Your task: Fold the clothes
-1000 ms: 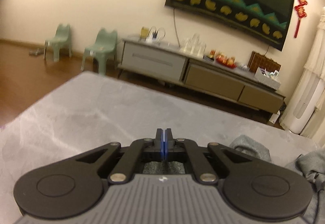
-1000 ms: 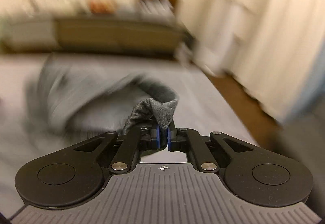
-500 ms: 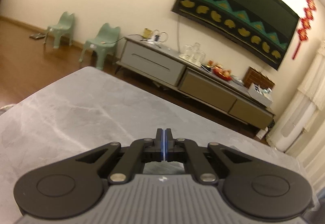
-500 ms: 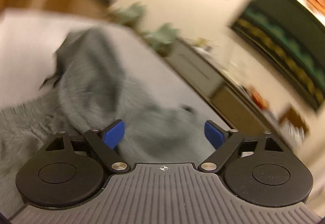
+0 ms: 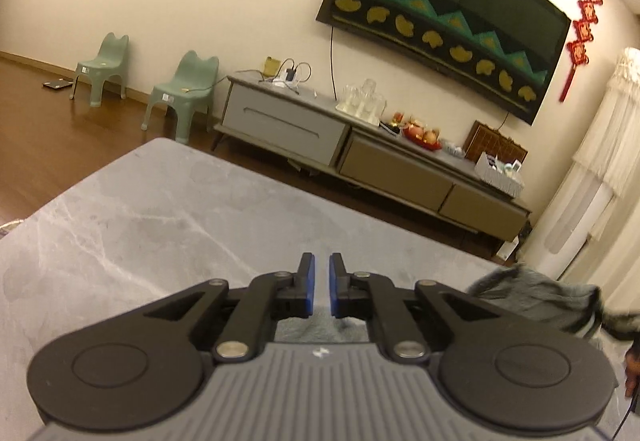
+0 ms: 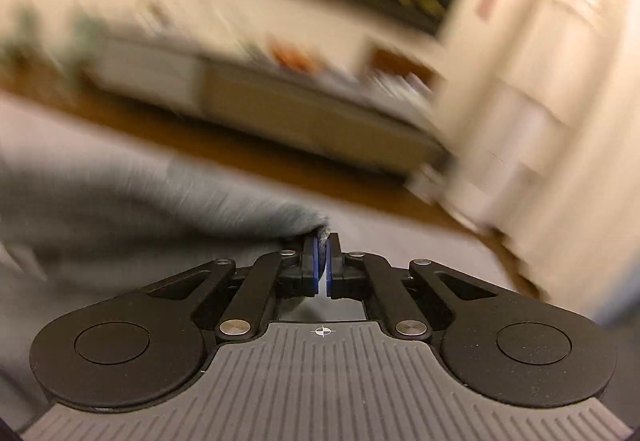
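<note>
One grey garment (image 5: 536, 297) is visible, lying on the grey marble-pattern table (image 5: 140, 217). There are 2 grippers, one per hand.

Left gripper (image 5: 321, 291): its blue pads are a little apart, a narrow gap btw them, nothing inside. The garment is to the right of it, crumpled near the table's right edge, and a bit of grey fabric also shows just under the fingers.

Right gripper (image 6: 322, 267): the view is blurred, but the pads stand almost together w/ a corner of the garment (image 6: 160, 201) pinched at their tips. The rest of the cloth spreads to the left of this gripper.

In the room behind: 2 green chairs (image 5: 184, 89), 1 long TV cabinet (image 5: 360, 157), 1 wall TV (image 5: 444, 13), and white curtains (image 5: 600, 145) at the right.
</note>
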Demonstrator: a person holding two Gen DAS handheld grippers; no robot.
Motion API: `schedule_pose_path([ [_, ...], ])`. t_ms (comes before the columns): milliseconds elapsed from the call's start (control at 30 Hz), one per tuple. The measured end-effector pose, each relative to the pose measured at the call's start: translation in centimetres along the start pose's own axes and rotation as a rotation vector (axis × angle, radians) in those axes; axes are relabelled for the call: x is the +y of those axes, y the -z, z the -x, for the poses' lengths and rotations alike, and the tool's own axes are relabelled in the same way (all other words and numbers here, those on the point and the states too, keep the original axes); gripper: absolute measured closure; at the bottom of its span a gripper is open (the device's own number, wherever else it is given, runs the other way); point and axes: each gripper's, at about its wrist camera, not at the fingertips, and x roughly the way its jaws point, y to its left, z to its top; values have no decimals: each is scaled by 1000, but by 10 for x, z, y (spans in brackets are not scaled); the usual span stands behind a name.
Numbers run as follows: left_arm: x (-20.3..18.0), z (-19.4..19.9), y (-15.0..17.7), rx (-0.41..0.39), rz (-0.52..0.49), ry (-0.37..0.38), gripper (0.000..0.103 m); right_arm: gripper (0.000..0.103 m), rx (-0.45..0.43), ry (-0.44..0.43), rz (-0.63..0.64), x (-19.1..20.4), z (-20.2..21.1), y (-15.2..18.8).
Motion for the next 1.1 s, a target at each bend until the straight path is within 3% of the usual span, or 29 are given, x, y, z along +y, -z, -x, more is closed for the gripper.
schedule_pose_path([
  [33,-1,0,2,3,-1,-4,95,99,66,24,6,-6,-15,14],
  [67,-1,0,3,2,2,-9,94,89,104,27,-13,-13,-12,32],
  [133,1,1,5,-1,9,-21,92,72,65,24,-74,-23,10,54],
  [167,3,1,5,-4,17,-32,91,64,0,21,-89,-17,31,57],
  [200,5,-1,4,-4,30,-45,91,62,-56,-12,-78,-5,52,57],
  [233,8,-3,4,-2,43,-57,90,58,-112,-49,-65,6,73,56],
  [300,14,-6,3,12,74,-60,90,39,-218,-229,32,39,114,48],
  [333,17,-8,3,19,87,-61,90,22,-260,-328,99,58,132,44],
  [367,20,-8,4,25,92,-61,90,12,-286,-390,170,80,146,41],
  [467,25,-2,3,23,98,-49,90,12,-282,-373,250,119,134,33],
  [500,26,1,1,9,103,-51,90,16,-268,-334,293,127,115,25],
  [533,27,3,-1,-4,108,-53,89,27,-266,-342,331,133,110,20],
  [567,27,4,-4,-16,114,-58,88,29,-265,-356,366,138,106,16],
  [600,28,4,-7,-23,120,-57,88,26,-286,-463,377,147,124,13],
  [667,29,5,-12,-37,132,-55,86,12,-319,-680,484,182,153,18],
  [733,30,5,-12,-31,131,-56,86,16,-306,-748,696,218,161,39],
  [800,34,7,-10,-27,135,-60,87,44,-238,-730,757,232,140,45],
  [833,36,9,-10,-28,139,-62,87,73,-202,-723,780,238,129,47],
  [867,38,10,-10,-29,143,-64,87,94,-148,-760,698,228,115,32],
  [1000,31,8,-14,-27,113,-37,86,98,-145,-752,365,173,94,-31],
  [1100,10,-5,-6,43,-1,5,82,98,-93,-725,138,147,58,-59],
])
